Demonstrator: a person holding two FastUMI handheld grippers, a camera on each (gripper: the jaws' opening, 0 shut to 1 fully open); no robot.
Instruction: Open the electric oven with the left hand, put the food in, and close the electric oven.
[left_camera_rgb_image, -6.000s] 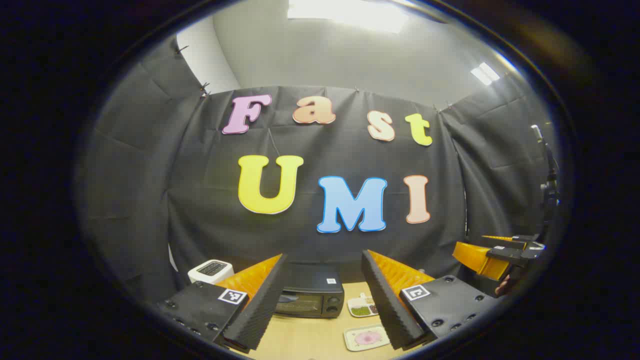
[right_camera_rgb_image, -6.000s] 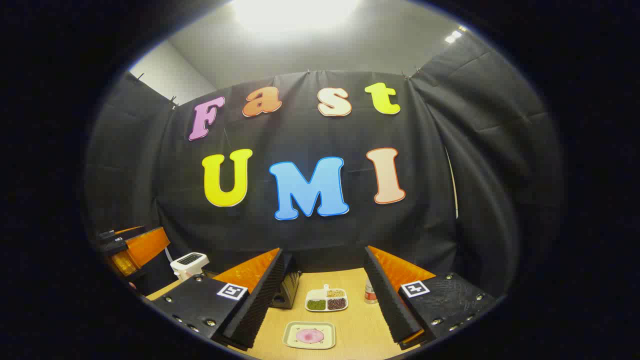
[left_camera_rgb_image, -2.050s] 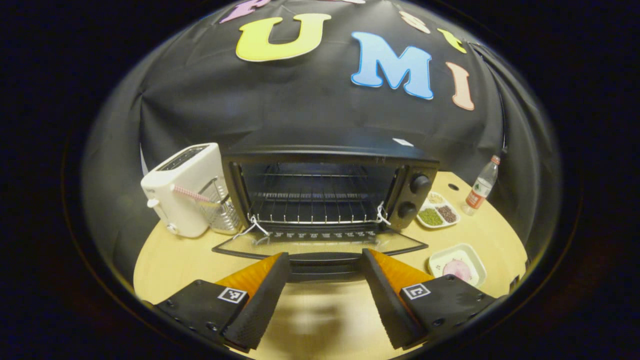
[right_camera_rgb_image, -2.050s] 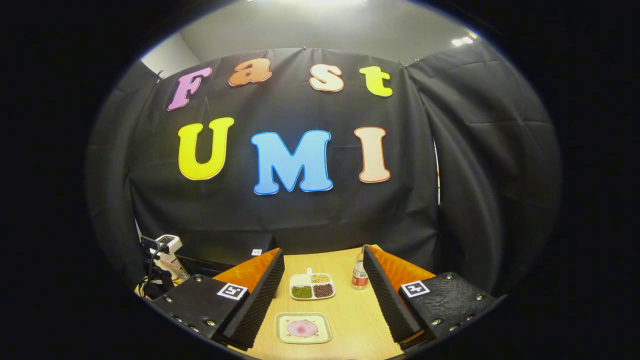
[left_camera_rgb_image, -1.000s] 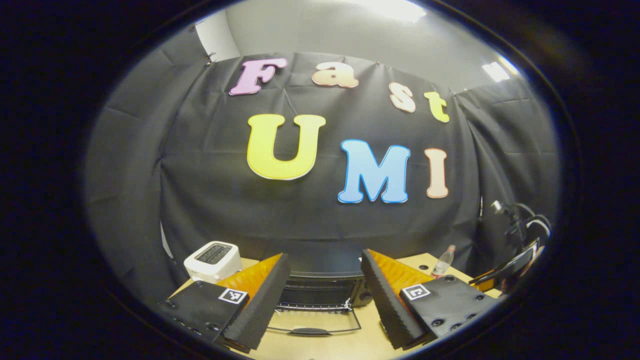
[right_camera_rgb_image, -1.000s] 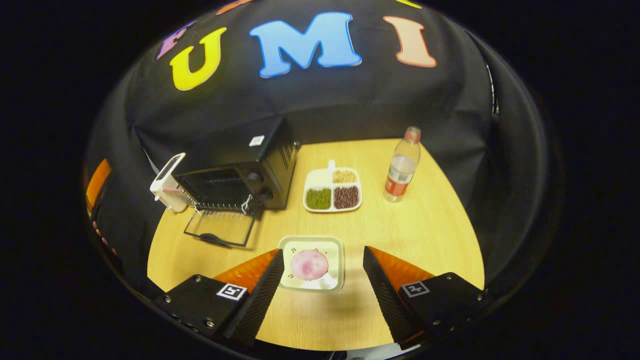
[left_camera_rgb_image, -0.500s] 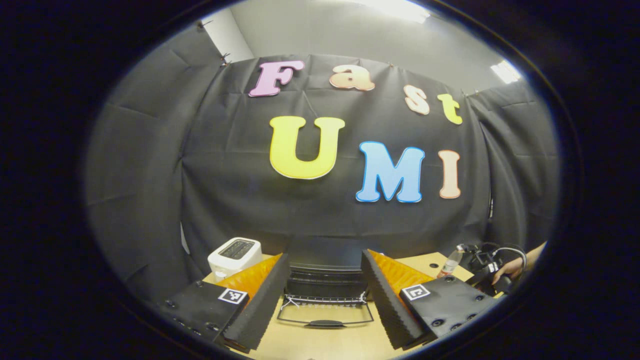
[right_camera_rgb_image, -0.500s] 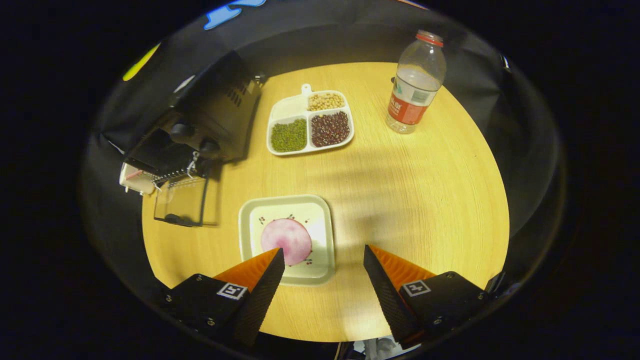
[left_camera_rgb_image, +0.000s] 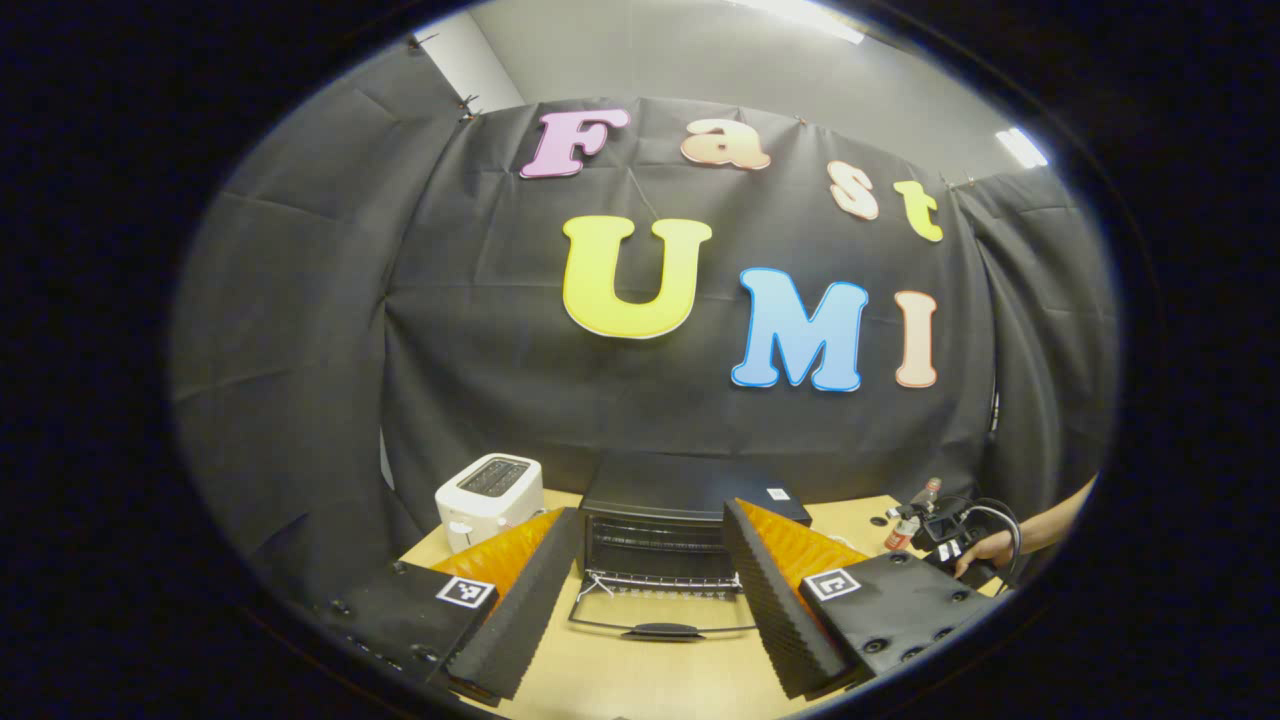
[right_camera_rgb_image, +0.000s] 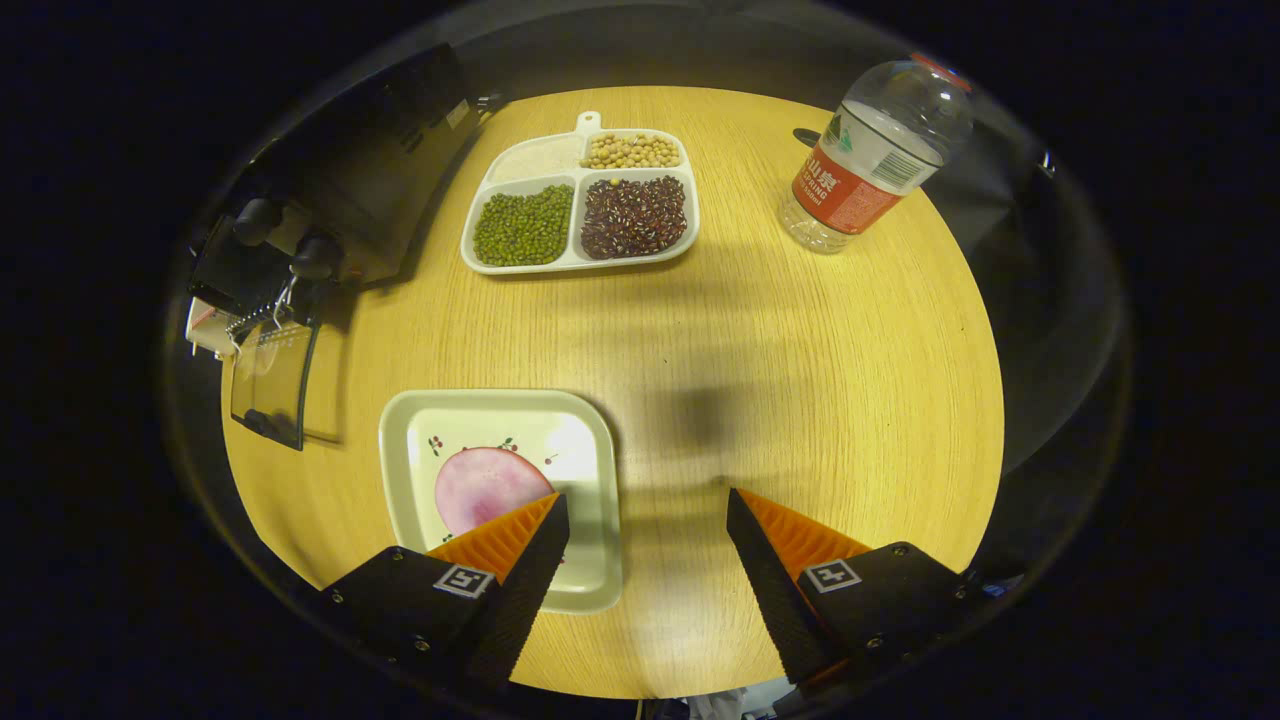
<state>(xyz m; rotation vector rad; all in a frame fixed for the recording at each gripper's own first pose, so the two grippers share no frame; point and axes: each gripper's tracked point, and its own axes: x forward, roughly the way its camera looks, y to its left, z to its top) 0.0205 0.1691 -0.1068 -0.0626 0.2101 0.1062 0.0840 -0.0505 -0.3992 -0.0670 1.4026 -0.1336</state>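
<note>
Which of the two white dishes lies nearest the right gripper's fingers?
The square plate holding the pink food; the right gripper hangs open at its edge. The divided bean tray lies farther off.

Black oven at 6 o'clock in the left gripper view, silver wire rack inside; white toaster at 7 o'clock beside it. Black grippers, left and right, with orange fingers, ribbed black pads, small black-and-white square tags. Pale yellow wood-grain table. Cream square plate at 7 o'clock in the right gripper view, tiny red-and-green sprigs printed on it, pink round slice on top. White divided tray at 12 o'clock: green, dark red, tan beans. Clear bottle at 1 o'clock, red label.
</note>
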